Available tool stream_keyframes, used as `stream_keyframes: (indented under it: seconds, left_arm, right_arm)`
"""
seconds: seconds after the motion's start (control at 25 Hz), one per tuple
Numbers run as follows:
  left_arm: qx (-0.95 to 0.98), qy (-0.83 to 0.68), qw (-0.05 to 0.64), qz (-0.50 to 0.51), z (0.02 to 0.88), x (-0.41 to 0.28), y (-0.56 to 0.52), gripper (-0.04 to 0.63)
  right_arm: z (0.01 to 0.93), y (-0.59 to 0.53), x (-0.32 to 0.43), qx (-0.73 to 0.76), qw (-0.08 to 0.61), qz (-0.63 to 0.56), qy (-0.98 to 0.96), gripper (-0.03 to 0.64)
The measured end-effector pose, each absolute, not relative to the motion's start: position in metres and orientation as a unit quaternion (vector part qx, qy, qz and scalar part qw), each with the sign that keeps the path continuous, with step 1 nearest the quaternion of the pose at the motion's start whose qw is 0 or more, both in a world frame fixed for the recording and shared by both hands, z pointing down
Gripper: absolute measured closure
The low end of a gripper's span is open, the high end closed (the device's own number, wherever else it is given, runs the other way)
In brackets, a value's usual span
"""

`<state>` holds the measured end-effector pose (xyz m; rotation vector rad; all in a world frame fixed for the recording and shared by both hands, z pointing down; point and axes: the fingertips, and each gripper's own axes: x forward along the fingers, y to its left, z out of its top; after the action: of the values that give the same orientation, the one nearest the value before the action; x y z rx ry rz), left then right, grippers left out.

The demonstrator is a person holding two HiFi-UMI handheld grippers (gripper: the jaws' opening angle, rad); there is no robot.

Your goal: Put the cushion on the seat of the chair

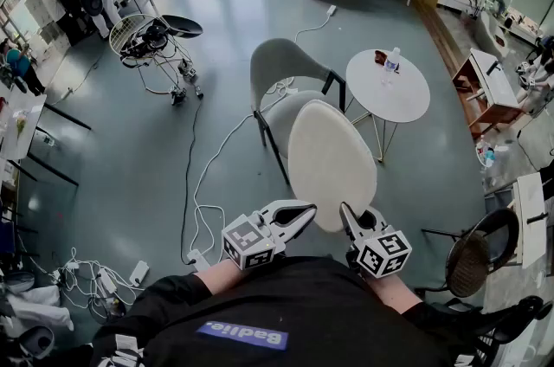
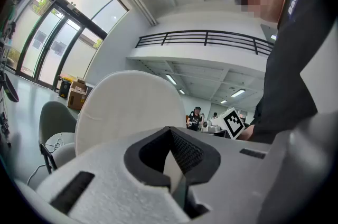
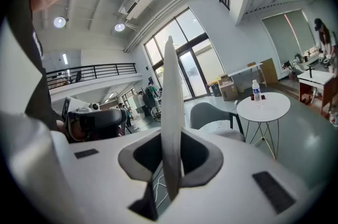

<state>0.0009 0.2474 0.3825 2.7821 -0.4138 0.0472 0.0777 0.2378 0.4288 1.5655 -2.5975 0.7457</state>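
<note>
A white oval cushion (image 1: 332, 164) hangs in the air over the front of a grey chair (image 1: 284, 67), covering most of its pale seat (image 1: 281, 116). My left gripper (image 1: 300, 219) is shut on the cushion's near lower edge. My right gripper (image 1: 350, 224) is shut on the same edge, a little to the right. In the left gripper view the cushion (image 2: 132, 106) fills the middle, its edge pinched in the left gripper (image 2: 171, 166), with the chair (image 2: 54, 122) behind at the left. The right gripper view shows the cushion (image 3: 171, 106) edge-on, clamped in the right gripper (image 3: 170, 165); the chair (image 3: 210, 112) stands beyond.
A round white table (image 1: 407, 101) with a water bottle (image 1: 391, 60) stands right of the chair. White cables (image 1: 201, 188) trail over the floor to a power strip at the left. A dark mesh chair (image 1: 472, 257) is at the right, a wire-frame stand (image 1: 151, 36) at the far left.
</note>
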Motion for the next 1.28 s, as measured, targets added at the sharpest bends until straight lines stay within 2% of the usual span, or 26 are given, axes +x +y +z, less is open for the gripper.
stream_keyframes:
  seconds: [0.56,0.76,1.28]
  left_arm:
    - [0.975,-0.152,0.159,0.022,0.383,0.008,0.246,0.594]
    - [0.975,-0.163,0.151,0.026,0.379,0.023,0.240,0.594]
    - [0.967,-0.204,0.141,0.049,0.388,0.073,0.235,0.594]
  right_arm:
    - [0.432,0.235,0.084,0.493,0.000,0.248,-0.834,0.545]
    - [0.429,0.229,0.101,0.485,-0.020,0.252,-0.837,0.545]
    - [0.450,0.215,0.153,0.456,-0.018,0.274,-0.847,0.545]
